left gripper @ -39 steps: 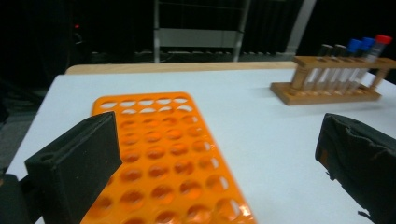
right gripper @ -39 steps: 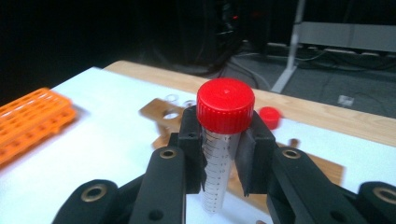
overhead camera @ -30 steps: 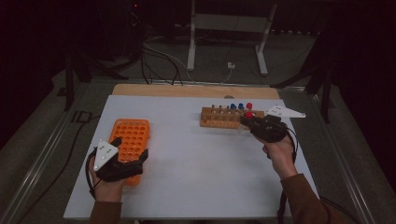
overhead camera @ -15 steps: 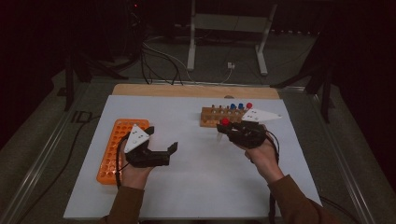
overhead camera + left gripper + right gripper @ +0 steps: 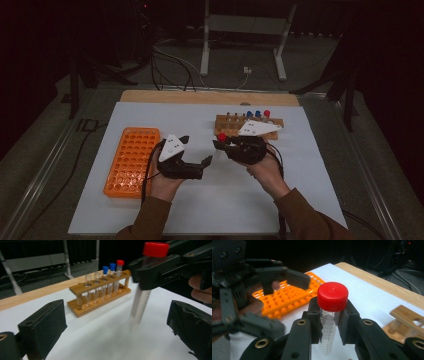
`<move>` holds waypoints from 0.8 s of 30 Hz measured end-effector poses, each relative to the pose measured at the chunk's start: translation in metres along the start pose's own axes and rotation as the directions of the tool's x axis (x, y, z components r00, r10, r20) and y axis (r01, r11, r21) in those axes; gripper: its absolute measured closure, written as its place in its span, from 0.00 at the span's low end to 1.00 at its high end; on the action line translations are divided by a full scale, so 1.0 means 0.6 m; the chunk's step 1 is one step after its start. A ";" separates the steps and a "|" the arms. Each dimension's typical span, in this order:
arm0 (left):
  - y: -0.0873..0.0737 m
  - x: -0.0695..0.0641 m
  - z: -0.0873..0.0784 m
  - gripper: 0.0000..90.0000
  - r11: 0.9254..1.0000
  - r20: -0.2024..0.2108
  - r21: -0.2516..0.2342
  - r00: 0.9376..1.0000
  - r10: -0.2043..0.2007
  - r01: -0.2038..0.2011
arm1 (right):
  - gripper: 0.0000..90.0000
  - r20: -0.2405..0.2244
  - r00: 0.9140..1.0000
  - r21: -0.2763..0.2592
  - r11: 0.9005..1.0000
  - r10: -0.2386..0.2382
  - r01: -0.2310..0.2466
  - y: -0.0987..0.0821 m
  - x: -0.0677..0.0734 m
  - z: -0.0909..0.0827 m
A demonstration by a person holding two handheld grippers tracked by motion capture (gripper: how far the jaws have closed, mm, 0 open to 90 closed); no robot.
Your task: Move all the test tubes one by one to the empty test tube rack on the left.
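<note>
The right claw (image 5: 223, 143) is clamped on a clear graduated plastic tube with a red screw cap (image 5: 329, 315), long axis upright, cap up (conical tip down), above mid-desk. The left claw (image 5: 196, 151), at the tube's nine o'clock, stands apart and empty.

the room is dark, with light falling mainly on the white table top (image 5: 280, 200), which covers the middle of the high view. a strip of bare wood edge (image 5: 200, 97) runs along its far side at 12 o'clock. beyond that, a pale metal stand (image 5: 240, 30) with two legs rests on the grey floor (image 5: 60, 130), and black cables (image 5: 165, 65) curl across the floor at 11 o'clock. another cable (image 5: 75, 160) trails along the floor at 9 o'clock. dark stand legs (image 5: 345, 85) rise at 2 o'clock. the back wall is lost in shadow.
</note>
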State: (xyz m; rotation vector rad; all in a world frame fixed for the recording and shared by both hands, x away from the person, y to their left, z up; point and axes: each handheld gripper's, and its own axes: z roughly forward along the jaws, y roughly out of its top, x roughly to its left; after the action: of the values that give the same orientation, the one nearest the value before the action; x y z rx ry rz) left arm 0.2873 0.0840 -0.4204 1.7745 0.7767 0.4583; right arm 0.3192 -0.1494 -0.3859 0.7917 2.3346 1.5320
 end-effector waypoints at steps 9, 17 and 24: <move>-0.001 -0.018 0.025 0.18 0.999 0.032 0.043 0.999 0.031 -0.032 | 0.83 -0.048 0.999 0.006 1.000 -0.003 0.004 0.002 0.021 0.020; -0.001 -0.018 0.023 0.59 0.999 0.061 0.037 0.998 0.018 -0.020 | 0.83 -0.057 0.998 0.008 1.000 -0.001 0.001 0.001 0.024 0.024; -0.003 -0.018 0.023 0.83 0.999 0.096 0.043 0.995 0.027 -0.031 | 0.83 -0.063 0.998 0.009 1.000 0.005 -0.004 0.001 0.023 0.025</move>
State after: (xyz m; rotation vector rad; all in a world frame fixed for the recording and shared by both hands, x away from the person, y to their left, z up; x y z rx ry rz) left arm 0.2883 0.0672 -0.4260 1.8375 0.6996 0.3754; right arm 0.3151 -0.1298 -0.3906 0.7621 2.3866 1.5718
